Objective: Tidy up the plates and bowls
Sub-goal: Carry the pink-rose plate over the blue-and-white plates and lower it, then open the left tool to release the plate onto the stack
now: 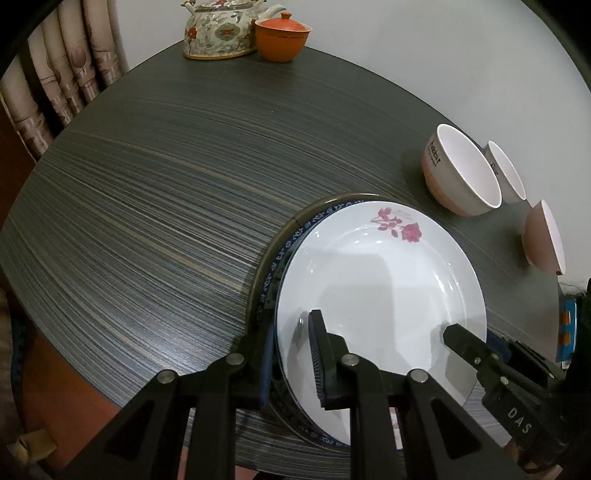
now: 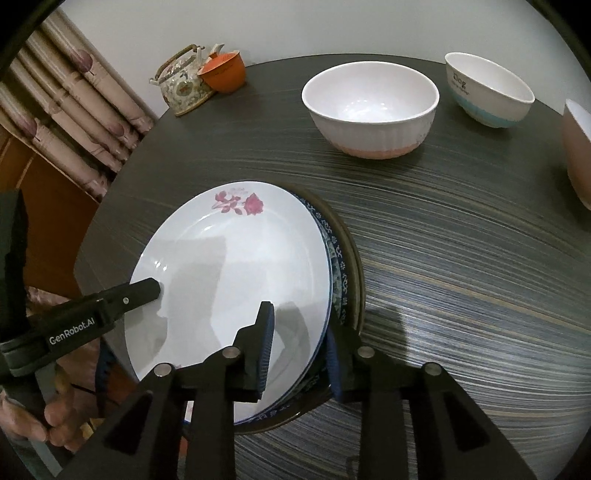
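1. Three plates sit stacked on the dark striped table [image 1: 147, 221]: the white rose plate [image 1: 384, 288] on top, a blue-patterned plate [image 2: 338, 269] under it, and a brown-rimmed plate [image 2: 354, 258] at the bottom.
2. Left gripper [image 1: 291, 365] straddles the stack's near-left rim, jaws narrow. One pad lies over the rose plate's face and the other outside the rims, apparently pinching the stack, though contact is hard to confirm.
3. Right gripper [image 2: 299, 354] straddles the opposite rim of the stack. Its inner finger [image 2: 264, 350] stands over the rose plate, the outer one outside the rims, with a visible gap at the pads, so it is not clamped.
4. Beyond the stack: pink-based bowl [image 2: 371, 110] nearest, blue-banded bowl [image 2: 487, 92] behind it, and a brown bowl [image 2: 578, 155] off to that side, all apart from the stack.
5. Far across the table from the stack: floral teapot [image 1: 218, 31] touching an orange lidded cup [image 1: 282, 37].
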{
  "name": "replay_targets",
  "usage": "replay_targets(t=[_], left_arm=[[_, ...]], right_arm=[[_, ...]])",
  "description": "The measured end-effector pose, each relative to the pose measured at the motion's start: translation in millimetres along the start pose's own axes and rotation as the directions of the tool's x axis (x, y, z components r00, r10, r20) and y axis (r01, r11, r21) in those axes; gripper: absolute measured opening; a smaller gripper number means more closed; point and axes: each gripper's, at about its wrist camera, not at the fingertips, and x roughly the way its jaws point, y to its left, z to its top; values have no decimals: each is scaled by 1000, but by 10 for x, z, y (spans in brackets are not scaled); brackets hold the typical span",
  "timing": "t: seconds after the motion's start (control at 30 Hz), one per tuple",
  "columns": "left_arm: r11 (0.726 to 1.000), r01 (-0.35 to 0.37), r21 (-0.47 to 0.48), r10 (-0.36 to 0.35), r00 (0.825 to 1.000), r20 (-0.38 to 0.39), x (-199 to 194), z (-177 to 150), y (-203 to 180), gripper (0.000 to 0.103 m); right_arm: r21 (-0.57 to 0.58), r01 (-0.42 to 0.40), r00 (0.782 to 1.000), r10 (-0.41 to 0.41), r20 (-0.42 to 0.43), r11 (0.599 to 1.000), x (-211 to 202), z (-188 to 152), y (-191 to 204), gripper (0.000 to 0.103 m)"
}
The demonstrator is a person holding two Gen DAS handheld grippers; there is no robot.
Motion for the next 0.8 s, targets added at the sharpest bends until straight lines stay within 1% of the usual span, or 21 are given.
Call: replay_targets(t=[0.17,0.23,0.57,0.7,0.8], left_arm=[[1000,-7,6,7,1000,4,-16,-8,19,18],[1000,-5,1,5,1000,6,-15,-8,27,19],[1000,-13,7,13,1000,16,-26,-51,-3,27],[999,-27,32,25,998,58,-111,-36,-69,32],[998,-45,37,42,996,74,-143,-39,-89,33]], right_arm=[[-23,19,1000,-20,-24,1000,8,27,76,37],[-28,31,999,-31,-32,999,14,37,96,38],[-26,59,997,-60,-55,998,11,75,108,40],[-38,66,997,-68,-43,997,-5,101,151,42],[-35,58,998,-59,-23,998,-44,96,140,44]])
